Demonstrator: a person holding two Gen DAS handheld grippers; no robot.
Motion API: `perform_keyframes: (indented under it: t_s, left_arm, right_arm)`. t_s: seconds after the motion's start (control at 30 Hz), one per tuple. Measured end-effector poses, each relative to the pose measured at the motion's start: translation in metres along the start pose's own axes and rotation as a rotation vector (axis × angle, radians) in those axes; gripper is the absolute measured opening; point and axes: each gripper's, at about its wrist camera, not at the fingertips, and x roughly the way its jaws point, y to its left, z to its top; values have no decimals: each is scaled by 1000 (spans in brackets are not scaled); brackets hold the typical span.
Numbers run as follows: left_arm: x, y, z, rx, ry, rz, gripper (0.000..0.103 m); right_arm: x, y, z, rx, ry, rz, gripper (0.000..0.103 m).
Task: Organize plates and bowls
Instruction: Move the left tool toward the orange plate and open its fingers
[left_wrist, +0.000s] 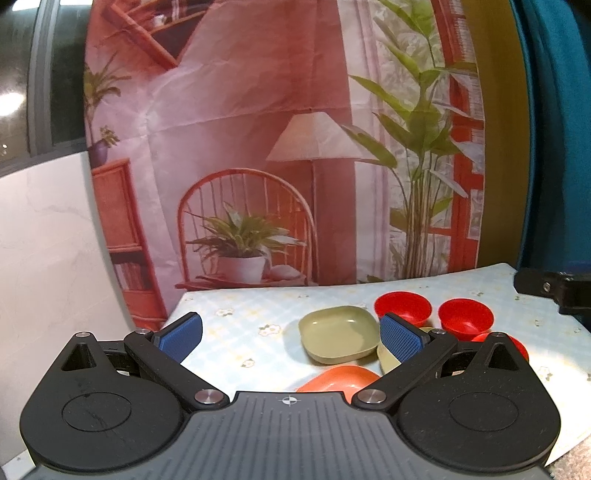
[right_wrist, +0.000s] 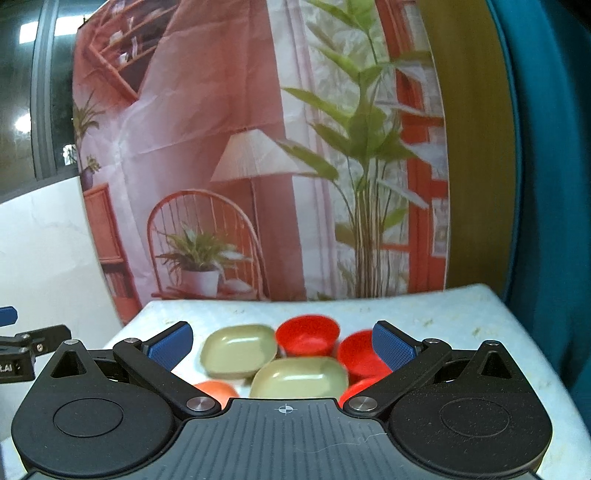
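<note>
On the table sit two green square plates, one at the back (left_wrist: 338, 334) (right_wrist: 238, 350) and one nearer (right_wrist: 301, 378), partly hidden in the left wrist view (left_wrist: 388, 360). An orange plate (left_wrist: 341, 380) (right_wrist: 216, 391) lies closest. Three red bowls stand to the right: (left_wrist: 402, 308), (left_wrist: 465, 319), (left_wrist: 517, 345); two show clearly in the right wrist view (right_wrist: 308, 334) (right_wrist: 360, 356). My left gripper (left_wrist: 291, 338) is open and empty above the plates. My right gripper (right_wrist: 282, 347) is open and empty above the dishes.
The table has a pale floral checked cloth (left_wrist: 240, 325) (right_wrist: 461, 317). A printed backdrop (left_wrist: 258, 147) hangs behind it. A white wall (left_wrist: 44, 240) is left, a teal curtain (left_wrist: 554, 129) right. The other gripper's black body shows at each view's edge (left_wrist: 554, 290) (right_wrist: 26, 347).
</note>
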Motion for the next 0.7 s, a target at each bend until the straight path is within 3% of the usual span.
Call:
perform_keyframes:
  t_s: [0.13, 0.4, 0.7]
  left_arm:
    - [14, 3, -2, -23, 8, -9, 103]
    - [51, 11, -11, -61, 63, 1, 103]
    - [91, 16, -27, -89, 122, 1, 103]
  right_arm:
    - [14, 1, 4, -12, -5, 3, 103]
    - [55, 4, 1, -14, 71, 49, 103]
    - [96, 16, -16, -32, 111, 31, 103]
